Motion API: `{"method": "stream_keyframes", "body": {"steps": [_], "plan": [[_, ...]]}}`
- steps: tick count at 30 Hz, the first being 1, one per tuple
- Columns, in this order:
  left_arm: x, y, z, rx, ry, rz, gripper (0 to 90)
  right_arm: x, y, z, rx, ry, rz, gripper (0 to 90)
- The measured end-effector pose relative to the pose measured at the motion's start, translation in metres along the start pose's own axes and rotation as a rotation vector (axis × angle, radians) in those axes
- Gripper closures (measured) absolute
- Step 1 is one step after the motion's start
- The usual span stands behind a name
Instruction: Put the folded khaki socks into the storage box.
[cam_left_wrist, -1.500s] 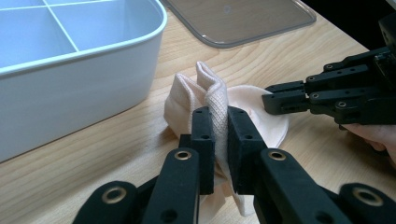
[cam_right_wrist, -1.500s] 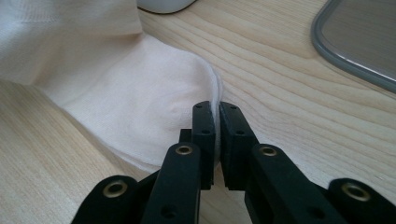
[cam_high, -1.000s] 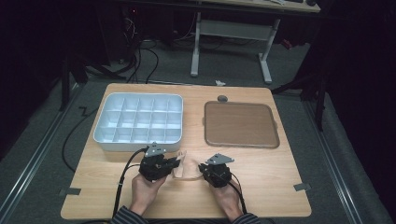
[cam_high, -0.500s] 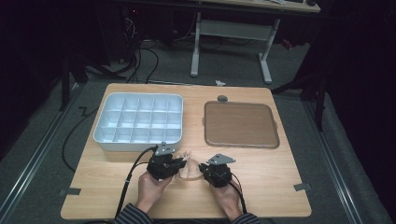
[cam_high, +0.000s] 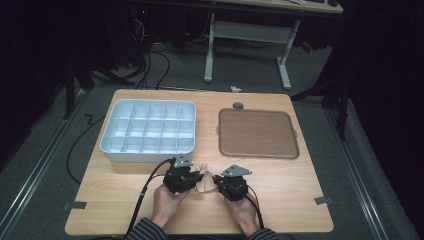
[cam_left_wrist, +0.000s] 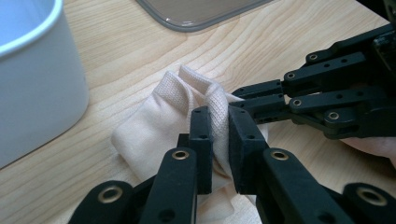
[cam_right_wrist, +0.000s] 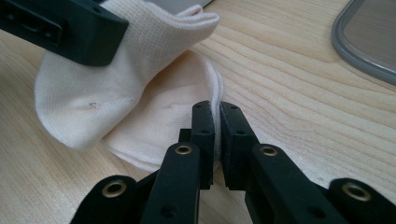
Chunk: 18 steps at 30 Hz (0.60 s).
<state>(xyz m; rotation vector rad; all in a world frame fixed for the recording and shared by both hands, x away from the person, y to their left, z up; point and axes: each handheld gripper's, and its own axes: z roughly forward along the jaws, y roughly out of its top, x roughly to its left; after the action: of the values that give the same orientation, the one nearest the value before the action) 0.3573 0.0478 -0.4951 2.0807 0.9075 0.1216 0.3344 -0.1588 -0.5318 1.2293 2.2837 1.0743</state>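
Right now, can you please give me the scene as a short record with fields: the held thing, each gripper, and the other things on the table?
held thing: cream sock, crumpled, low over the front of the table
left gripper: shut on the sock's ribbed fold
right gripper: shut on the sock's thin edge
divided white box: far left of the table, compartments look empty
brown tray: far right, nothing on it

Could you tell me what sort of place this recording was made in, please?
Probably a lab or workshop set up for recording: a wooden table on grey carpet, a height-adjustable desk frame behind it, and loose cables on the floor.
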Motion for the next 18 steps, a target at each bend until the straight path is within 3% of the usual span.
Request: {"method": "stream_keyframes", "body": {"steps": [18], "plan": [[-0.003, -0.003, 0.014, 0.036, -0.018, 0.007, 82.2, 0.001, 0.0, 0.001, 0.001, -0.004, 0.0, 85.1]]}}
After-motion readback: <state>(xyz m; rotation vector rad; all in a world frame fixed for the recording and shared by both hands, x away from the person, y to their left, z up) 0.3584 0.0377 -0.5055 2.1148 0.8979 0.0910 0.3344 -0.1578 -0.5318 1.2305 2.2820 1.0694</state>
